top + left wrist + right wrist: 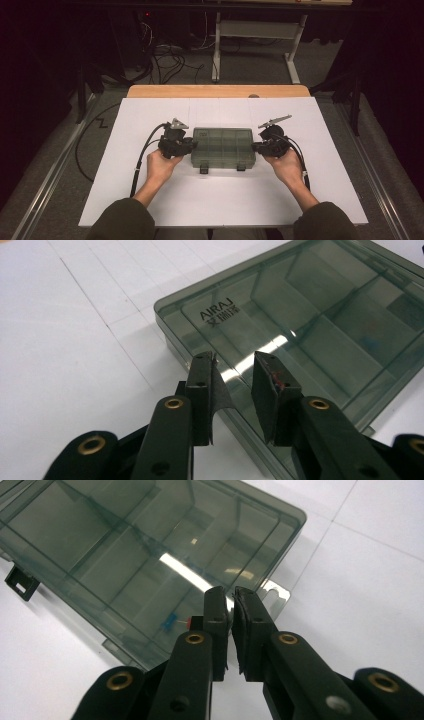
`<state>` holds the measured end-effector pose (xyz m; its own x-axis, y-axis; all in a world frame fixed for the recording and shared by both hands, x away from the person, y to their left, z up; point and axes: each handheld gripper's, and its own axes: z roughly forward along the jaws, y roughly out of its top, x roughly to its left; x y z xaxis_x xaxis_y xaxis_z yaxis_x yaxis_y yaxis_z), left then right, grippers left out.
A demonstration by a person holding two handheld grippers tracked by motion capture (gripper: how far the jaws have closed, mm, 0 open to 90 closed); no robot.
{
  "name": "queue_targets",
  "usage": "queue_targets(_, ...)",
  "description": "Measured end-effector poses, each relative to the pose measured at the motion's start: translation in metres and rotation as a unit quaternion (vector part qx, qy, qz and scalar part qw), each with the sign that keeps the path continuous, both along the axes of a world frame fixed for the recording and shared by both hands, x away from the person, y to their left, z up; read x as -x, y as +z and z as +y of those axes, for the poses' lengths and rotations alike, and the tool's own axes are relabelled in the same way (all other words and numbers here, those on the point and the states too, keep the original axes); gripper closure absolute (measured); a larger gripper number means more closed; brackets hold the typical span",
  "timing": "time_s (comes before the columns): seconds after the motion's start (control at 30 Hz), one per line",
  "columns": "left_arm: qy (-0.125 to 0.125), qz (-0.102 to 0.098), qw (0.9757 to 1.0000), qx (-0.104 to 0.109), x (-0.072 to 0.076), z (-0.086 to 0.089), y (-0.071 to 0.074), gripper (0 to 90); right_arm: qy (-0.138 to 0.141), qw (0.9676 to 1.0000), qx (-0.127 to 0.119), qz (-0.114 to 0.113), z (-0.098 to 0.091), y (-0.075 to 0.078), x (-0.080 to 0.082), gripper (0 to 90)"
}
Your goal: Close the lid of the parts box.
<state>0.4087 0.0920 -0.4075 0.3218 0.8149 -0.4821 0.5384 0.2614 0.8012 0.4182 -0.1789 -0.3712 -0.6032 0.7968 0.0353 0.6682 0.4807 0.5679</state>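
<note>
The smoky plastic organizer box (223,147) looks light, stiff and slick; its short end edges seem the best hold. The left gripper (235,385) straddles one edge unclenched, and the right gripper (230,611) sits pinched shut on the other.

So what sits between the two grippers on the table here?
The smoky transparent compartment box lies between the left gripper and the right gripper, one at each short end, seen in the high view; lid closed.
</note>
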Motion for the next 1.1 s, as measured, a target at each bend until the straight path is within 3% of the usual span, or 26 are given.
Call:
queue_targets(0.1,-0.002,-0.002,1.0,0.003,0.002,-0.002,0.0,71.0,0.001,1.0,-0.001,-0.001,0.001,-0.003,0.002,86.6)
queue_targets(0.2,-0.002,-0.002,1.0,-0.009,0.003,-0.004,-0.003,70.4,0.002,1.0,0.001,0.002,0.0,-0.006,0.001,86.6)
queue_targets(0.47,0.003,-0.008,1.0,-0.005,0.004,-0.003,-0.003,65.6,-0.001,1.0,-0.002,0.0,-0.002,-0.006,0.003,84.1)
queue_targets(0.77,0.017,-0.034,0.9991,0.017,0.013,0.009,0.01,48.4,0.005,0.9994,-0.012,-0.032,-0.011,-0.001,0.014,71.4)
queue_targets(1.1,0.036,-0.072,0.9964,0.027,0.032,0.028,0.019,42.3,-0.009,0.9964,-0.048,-0.069,-0.036,0.005,0.031,57.1)
